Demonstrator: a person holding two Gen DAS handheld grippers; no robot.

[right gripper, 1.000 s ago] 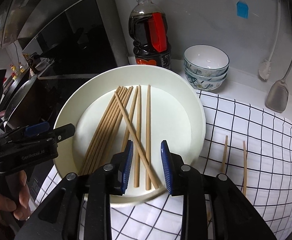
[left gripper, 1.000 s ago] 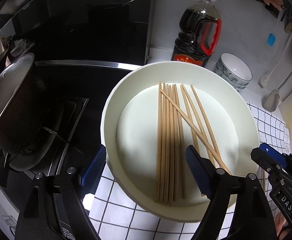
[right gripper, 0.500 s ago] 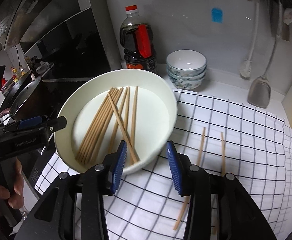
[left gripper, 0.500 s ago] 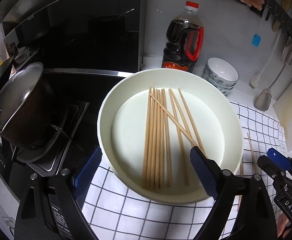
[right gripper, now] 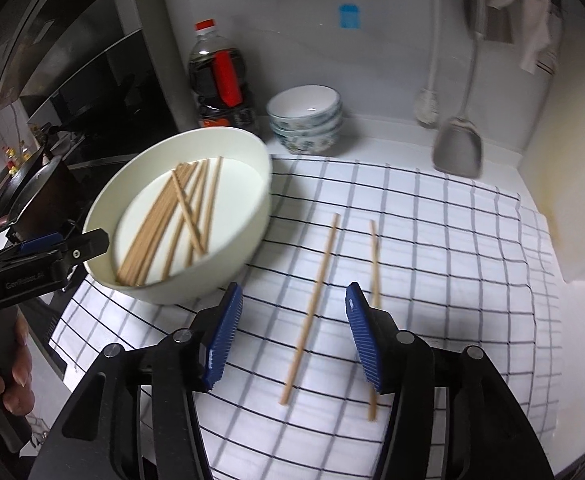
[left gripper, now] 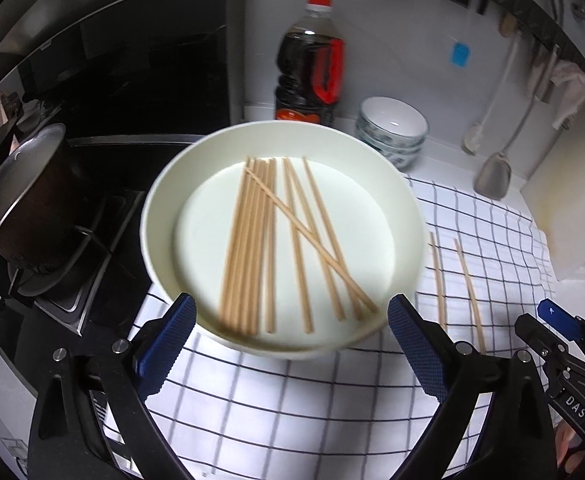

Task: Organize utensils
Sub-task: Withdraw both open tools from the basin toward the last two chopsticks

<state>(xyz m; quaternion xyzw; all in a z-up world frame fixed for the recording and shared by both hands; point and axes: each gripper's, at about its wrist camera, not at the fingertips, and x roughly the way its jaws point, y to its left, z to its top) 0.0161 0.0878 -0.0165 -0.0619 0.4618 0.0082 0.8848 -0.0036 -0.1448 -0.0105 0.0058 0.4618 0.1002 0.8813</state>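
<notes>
Chopsticks (left gripper: 288,240) heaped in white bowl (left gripper: 164,216), centre of left wrist view; two more chopsticks (right gripper: 312,308) on checked cloth (right gripper: 452,260) over table, lower centre of right view. Left tool (left gripper: 288,344) wide, jaws opening, nothing between. Right tool (right gripper: 292,336) half-wide, opening above one loose chopstick, not gripping.

Sauce bottle (left gripper: 310,64), stacked bowls (right gripper: 304,120), pot (left gripper: 24,196)
</notes>
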